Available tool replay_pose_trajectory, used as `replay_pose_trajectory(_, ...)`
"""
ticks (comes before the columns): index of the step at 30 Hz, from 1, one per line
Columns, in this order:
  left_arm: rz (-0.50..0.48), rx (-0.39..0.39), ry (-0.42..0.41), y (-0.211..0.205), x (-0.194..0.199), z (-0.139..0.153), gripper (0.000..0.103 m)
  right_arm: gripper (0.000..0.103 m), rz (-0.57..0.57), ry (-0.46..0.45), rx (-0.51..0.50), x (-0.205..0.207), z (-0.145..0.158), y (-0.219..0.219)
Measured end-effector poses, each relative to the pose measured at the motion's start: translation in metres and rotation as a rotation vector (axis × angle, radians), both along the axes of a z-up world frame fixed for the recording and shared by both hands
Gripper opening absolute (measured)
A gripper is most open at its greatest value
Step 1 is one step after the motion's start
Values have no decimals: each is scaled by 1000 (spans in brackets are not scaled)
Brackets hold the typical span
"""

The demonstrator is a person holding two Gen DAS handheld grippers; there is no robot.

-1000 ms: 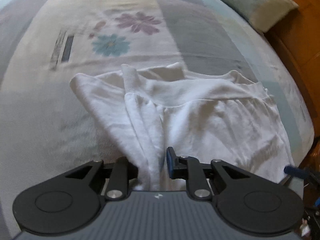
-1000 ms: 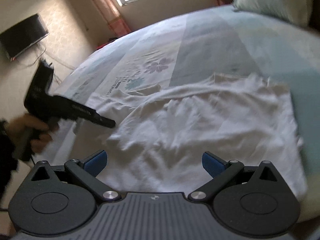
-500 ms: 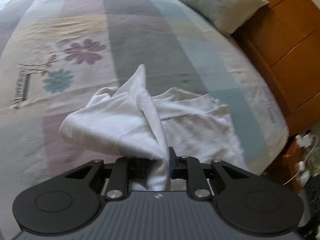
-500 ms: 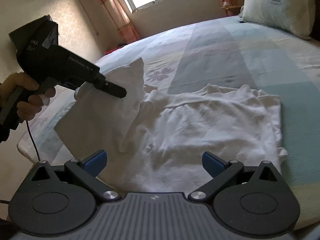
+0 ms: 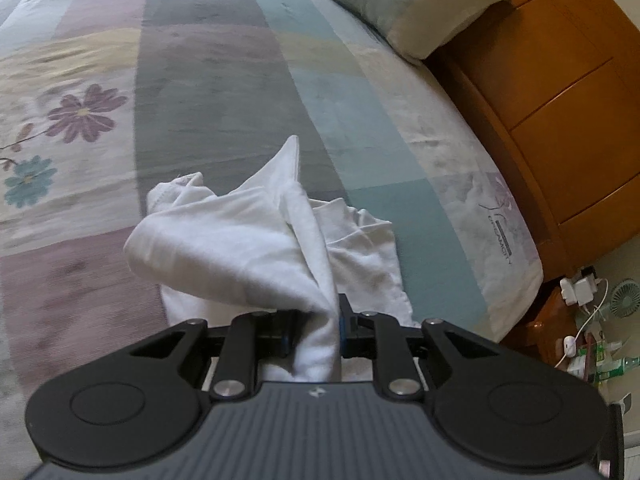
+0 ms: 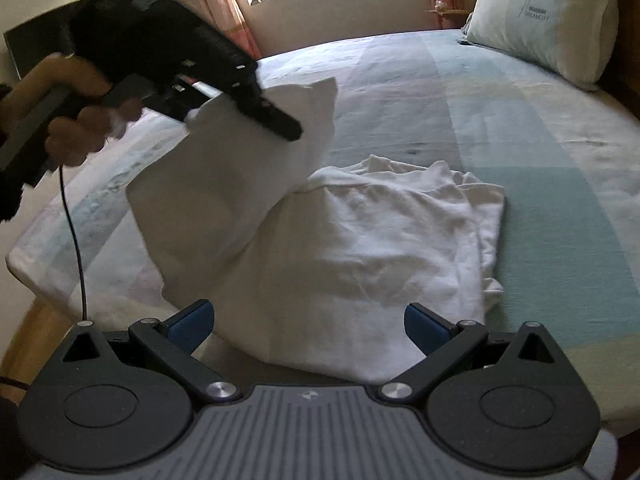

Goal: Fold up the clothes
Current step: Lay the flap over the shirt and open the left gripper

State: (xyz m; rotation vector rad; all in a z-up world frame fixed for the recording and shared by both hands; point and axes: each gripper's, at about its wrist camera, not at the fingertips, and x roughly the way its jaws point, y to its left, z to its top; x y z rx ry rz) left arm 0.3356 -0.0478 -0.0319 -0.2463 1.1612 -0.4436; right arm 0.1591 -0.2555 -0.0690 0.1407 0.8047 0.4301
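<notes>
- A bedroom with a window and curtains behind; a wide bed (image 6: 520, 128) under a patchwork, flower-printed cover fills both views, a pillow (image 6: 548, 20) at its head against a wooden headboard (image 5: 560, 92).
- A white garment (image 6: 360, 240) lies near the bed's foot edge, most of it flat on the cover, wrinkled; one side is lifted clear and carried over the rest; by that reading the first fold is in progress, not laid, and the remaining folds and smoothing are all left to do.
- The left gripper (image 5: 314, 330), held in a person's hand (image 6: 80, 132), is raised above the bed and angled downward; its jaws stand narrow, pinched on a bunched edge of the garment, cloth draping below.
- The right gripper (image 6: 308, 324) hangs low at the garment's near hem, jaws spread wide, holding nothing.
</notes>
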Motion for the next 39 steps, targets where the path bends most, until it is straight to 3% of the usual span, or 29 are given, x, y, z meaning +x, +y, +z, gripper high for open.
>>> replay_pose_trajectory(10,-26,11,29,-56,18,-11,17,103,-70,-7,-4,-11,1,-28)
replay_pose_trajectory(23,-85,132,84,-115,36,-56,19,103,-137,4,0,-19,1,-53)
replay_pose_trajectory(32,-123,203,91,-137,39,-68,20,103,-160,16,9,-16,-2,-57)
replay_pose_trajectory(34,-146,217,94,-143,40,-70,31,103,-163,21,9,-15,-3,-57)
replay_pose_trajectory(39,-197,196,87,-156,39,-69,47,103,-174,32,0,-17,-5,-57)
